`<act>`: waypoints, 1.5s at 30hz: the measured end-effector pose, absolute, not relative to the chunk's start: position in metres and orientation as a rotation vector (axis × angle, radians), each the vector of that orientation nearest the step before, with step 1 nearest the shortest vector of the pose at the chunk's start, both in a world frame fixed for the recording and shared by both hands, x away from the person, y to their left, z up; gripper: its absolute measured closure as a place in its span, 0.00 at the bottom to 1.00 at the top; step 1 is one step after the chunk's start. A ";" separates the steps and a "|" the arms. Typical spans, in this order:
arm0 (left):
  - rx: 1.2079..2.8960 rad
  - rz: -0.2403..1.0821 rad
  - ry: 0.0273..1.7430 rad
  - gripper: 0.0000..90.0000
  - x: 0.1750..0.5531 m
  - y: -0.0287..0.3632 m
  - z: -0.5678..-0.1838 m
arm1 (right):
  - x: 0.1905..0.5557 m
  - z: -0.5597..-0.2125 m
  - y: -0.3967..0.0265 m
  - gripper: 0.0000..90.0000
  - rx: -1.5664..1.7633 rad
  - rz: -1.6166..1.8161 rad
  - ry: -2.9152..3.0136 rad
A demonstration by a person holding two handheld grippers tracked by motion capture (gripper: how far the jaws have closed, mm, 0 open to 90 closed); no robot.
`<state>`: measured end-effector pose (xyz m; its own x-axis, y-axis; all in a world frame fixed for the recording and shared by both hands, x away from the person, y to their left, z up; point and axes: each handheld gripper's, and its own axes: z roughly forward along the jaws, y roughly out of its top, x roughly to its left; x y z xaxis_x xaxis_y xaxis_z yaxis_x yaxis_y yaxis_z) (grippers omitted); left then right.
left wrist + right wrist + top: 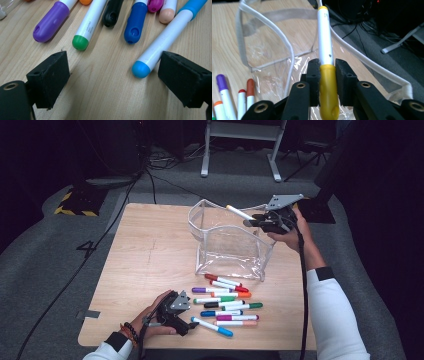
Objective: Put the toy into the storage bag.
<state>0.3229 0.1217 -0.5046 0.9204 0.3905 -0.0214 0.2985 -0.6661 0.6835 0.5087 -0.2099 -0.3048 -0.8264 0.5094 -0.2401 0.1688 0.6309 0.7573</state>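
A clear plastic pouch (230, 242) stands open on the wooden table (145, 255). Over its far right rim my right gripper (256, 222) is shut on a yellow marker (325, 57), clamping its yellow cap while the white barrel points out over the pouch (262, 50) mouth. Several markers (227, 302) lie in a loose row in front of the pouch. My left gripper (192, 324) rests open on the table at the near edge. A light-blue marker (165, 41) lies just inside its right jaw, untouched, and the green-tipped marker (86, 27) and purple marker (51, 21) lie beyond.
The table's near edge runs just below the left hand. Cables (100, 240) trail over the grey floor at left. A white metal stand (240, 145) sits behind the table, and a yellow-black striped block (75, 202) lies at far left.
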 end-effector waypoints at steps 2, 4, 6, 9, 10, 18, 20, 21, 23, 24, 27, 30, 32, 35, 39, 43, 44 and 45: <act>2.346 0.164 0.487 0.12 0.323 0.122 -0.504 | 0.511 -0.307 -0.208 0.83 0.545 1.048 2.427; 2.345 0.167 0.487 0.12 0.323 0.122 -0.505 | 0.516 -0.311 -0.206 0.82 0.561 1.037 2.443; 2.347 0.171 0.490 0.12 0.323 0.123 -0.504 | 0.520 -0.315 -0.204 0.83 0.581 1.025 2.461; 2.348 0.172 0.490 0.12 0.323 0.123 -0.504 | 0.525 -0.321 -0.201 0.82 0.597 0.988 2.486; 2.348 0.172 0.490 0.12 0.324 0.123 -0.504 | 0.526 -0.321 -0.200 0.82 0.599 0.975 2.498; 2.348 0.172 0.490 0.12 0.323 0.123 -0.504 | 0.527 -0.331 -0.194 0.82 0.592 0.855 2.666; 2.347 0.171 0.491 0.12 0.323 0.123 -0.504 | 0.527 -0.333 -0.191 0.82 0.570 0.835 2.749; 2.348 0.171 0.490 0.12 0.323 0.123 -0.504 | 0.527 -0.333 -0.191 0.82 0.570 0.835 2.749; 2.348 0.171 0.490 0.12 0.323 0.123 -0.504 | 0.524 -0.333 -0.189 0.82 0.524 0.815 2.800; 2.348 0.171 0.491 0.12 0.323 0.123 -0.504 | 0.523 -0.333 -0.188 0.82 0.507 0.819 2.831; 2.348 0.171 0.491 0.12 0.323 0.123 -0.504 | 0.519 -0.332 -0.185 0.82 0.456 0.789 2.883; 2.348 0.172 0.490 0.12 0.324 0.123 -0.504 | 0.517 -0.333 -0.183 0.82 0.418 0.760 2.911; 2.348 0.171 0.491 0.12 0.323 0.123 -0.504 | 0.515 -0.333 -0.183 0.82 0.415 0.755 2.911; 2.348 0.171 0.491 0.12 0.323 0.123 -0.504 | 0.514 -0.333 -0.183 0.78 0.418 0.753 2.906; 2.348 0.171 0.490 0.12 0.323 0.123 -0.504 | 0.513 -0.332 -0.186 0.72 0.432 0.783 2.851; 2.348 0.172 0.489 0.12 0.324 0.123 -0.504 | 0.514 -0.327 -0.195 0.65 0.494 0.846 2.759; 2.348 0.171 0.490 0.12 0.323 0.123 -0.504 | 0.513 -0.325 -0.198 0.62 0.511 0.859 2.730; 2.348 0.171 0.489 0.12 0.324 0.123 -0.504 | 0.513 -0.323 -0.201 0.61 0.525 0.875 2.702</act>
<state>0.3236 0.1232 -0.5043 0.9193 0.3933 -0.0155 0.2976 -0.6686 0.6814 0.5127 -0.2006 -0.3229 -0.9030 0.4105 -0.1266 0.2585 0.7546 0.6032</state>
